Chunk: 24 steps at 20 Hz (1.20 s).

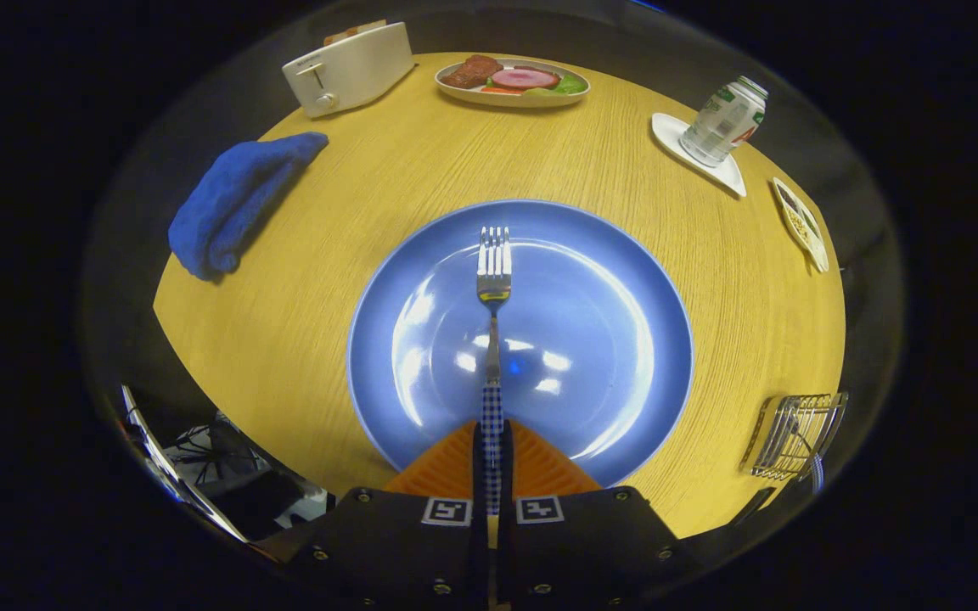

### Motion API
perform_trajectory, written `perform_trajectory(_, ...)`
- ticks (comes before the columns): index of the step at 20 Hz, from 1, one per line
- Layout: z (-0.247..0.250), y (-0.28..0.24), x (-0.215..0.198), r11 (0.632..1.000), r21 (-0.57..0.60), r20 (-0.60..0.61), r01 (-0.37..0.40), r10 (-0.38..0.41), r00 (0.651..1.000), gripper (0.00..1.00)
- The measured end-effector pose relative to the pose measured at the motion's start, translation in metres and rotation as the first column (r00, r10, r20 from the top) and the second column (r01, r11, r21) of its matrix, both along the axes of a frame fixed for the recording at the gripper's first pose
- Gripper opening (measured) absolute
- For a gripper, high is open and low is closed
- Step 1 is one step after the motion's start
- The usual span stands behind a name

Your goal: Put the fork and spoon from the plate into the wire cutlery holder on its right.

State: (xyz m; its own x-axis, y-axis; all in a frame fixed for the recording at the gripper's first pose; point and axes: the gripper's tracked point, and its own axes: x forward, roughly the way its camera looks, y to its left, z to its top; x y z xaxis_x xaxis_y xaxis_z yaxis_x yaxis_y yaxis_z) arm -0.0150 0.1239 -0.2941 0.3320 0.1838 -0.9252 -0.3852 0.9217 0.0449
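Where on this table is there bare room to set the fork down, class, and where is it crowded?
Bare wood lies between the blue cloth and blue plate, and between plate and food plate. The can, small dish and wire holder crowd one side. The gripper holds the fork.

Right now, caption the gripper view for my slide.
Gripper jaws clamp the fork handle above the blue plate; wire holder waits right.

No legible text. Drink can (723, 120), well beyond the fingers to the right: printed label too small to read. Gripper (492, 454), closed on the fork (493, 318) handle: two square coded markers, no lettering.
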Motion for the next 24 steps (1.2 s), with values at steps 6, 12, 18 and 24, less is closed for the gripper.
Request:
perform_trajectory(6,0.023,-0.011,-0.009,0.998,0.003,-0.009,-0.058,0.058,0.998,0.05)
perform_trajectory(12,0.063,-0.045,-0.021,0.997,-0.012,0.015,-0.072,0.072,0.997,0.05)
perform_trajectory(18,0.099,-0.101,-0.035,0.996,-0.066,0.023,-0.056,0.057,0.998,0.05)
perform_trajectory(24,0.118,-0.155,-0.048,0.994,-0.102,0.028,0.035,-0.032,0.999,0.05)
